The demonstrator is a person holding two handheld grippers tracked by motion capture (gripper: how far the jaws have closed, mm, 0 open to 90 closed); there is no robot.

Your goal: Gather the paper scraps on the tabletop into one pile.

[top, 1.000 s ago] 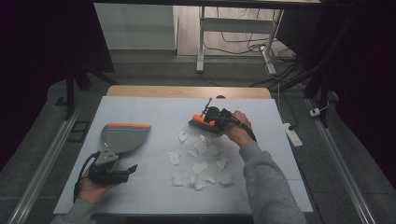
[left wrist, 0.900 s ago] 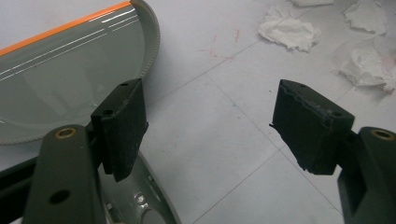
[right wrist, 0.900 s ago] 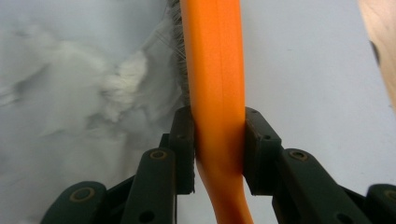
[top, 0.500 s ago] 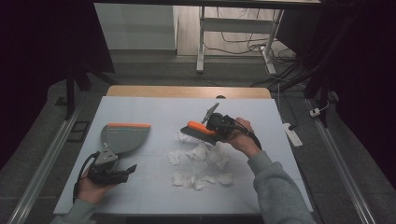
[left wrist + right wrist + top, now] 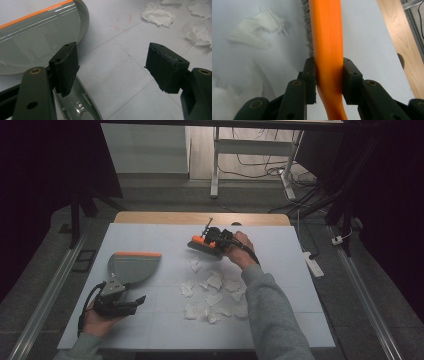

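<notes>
The right gripper (image 5: 216, 240) stayed clamped on the orange plastic handle of a small grey-bristled hand brush (image 5: 205, 246), its two black jaws pressing the handle from either side, as the right gripper view showed (image 5: 329, 42). Over the last second that hand had swung the brush across the far part of the white table top (image 5: 150, 330): half a second earlier it sat further left and closer to the scraps, and now it was back at the far edge of the scattered torn white paper scraps (image 5: 215, 292), bristles down beside the farthest piece. The scraps seemed a little rearranged but still lay loose in the middle of the table, well apart from the grey plastic dustpan with an orange lip (image 5: 134, 266). The left gripper (image 5: 125, 302) had not shifted; it rested near the table's left front with its jaws wide apart and nothing between them, the dustpan's handle just beneath it (image 5: 80, 107). By this judgement the sweeping was only in its first strokes, with nothing yet gathered toward the pan.
</notes>
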